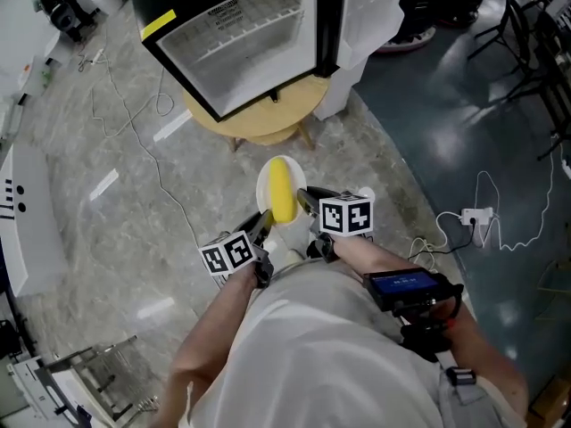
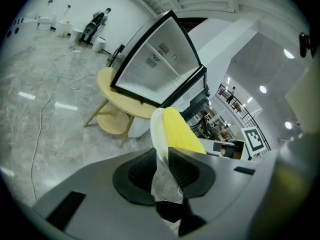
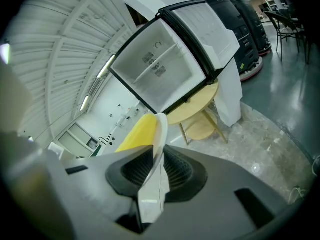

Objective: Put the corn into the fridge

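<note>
A yellow corn cob (image 1: 282, 190) lies on a small white plate (image 1: 262, 192) held in the air in front of the person. My left gripper (image 1: 261, 226) is shut on the plate's near-left rim, and my right gripper (image 1: 306, 201) is shut on its right rim. In the left gripper view the plate rim (image 2: 157, 129) sits pinched between the pads, with the corn (image 2: 180, 134) just beyond. The right gripper view shows the plate (image 3: 161, 134) clamped the same way, corn (image 3: 140, 131) to its left. The open, empty fridge (image 1: 259, 34) stands ahead on a round wooden table (image 1: 268, 127).
A white fridge door or panel (image 1: 357, 25) stands to the right of the table. Cables trail over the floor at left (image 1: 143, 141), and a power strip (image 1: 473, 214) lies at right. Black chairs (image 1: 535, 52) stand at the far right. A metal rack (image 1: 89, 373) is at lower left.
</note>
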Available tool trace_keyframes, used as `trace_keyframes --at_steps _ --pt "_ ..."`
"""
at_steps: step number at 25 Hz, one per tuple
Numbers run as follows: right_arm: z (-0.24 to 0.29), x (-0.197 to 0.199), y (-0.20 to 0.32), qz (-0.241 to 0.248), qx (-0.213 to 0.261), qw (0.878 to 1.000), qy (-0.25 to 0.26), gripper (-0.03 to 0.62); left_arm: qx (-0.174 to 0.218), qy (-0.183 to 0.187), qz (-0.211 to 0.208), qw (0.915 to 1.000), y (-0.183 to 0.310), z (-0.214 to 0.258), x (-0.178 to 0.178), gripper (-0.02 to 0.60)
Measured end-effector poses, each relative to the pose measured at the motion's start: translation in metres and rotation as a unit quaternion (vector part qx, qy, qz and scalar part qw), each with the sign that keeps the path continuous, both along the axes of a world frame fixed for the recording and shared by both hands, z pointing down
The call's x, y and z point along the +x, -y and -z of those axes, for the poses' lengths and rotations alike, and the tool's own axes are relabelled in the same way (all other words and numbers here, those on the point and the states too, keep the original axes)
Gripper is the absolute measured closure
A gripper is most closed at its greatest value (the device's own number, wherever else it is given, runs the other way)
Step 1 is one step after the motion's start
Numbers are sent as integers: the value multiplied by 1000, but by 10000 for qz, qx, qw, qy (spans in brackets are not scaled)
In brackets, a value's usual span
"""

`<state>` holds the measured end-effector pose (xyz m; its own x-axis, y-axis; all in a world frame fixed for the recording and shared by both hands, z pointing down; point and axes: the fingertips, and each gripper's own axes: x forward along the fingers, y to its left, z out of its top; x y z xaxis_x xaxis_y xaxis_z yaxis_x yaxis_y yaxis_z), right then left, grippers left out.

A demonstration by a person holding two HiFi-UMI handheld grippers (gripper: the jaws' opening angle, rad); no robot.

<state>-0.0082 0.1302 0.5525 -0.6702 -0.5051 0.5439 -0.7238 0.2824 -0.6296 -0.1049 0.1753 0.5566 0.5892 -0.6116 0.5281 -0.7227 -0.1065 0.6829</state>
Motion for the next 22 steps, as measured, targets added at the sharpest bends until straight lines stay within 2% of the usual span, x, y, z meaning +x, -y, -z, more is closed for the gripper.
trace_keyframes --at_steps 13,17,22 --pt "-3 10 79 273 -12 9996 102 531 -84 211 306 9993 72 -3 8 502" --pt "-2 14 98 327 -16 9993 171 532 -60 128 337 9993 91 -1 18 502" --pt "-3 17 114 370 -43 9991 207 533 -71 196 414 9989 105 -2 19 502"
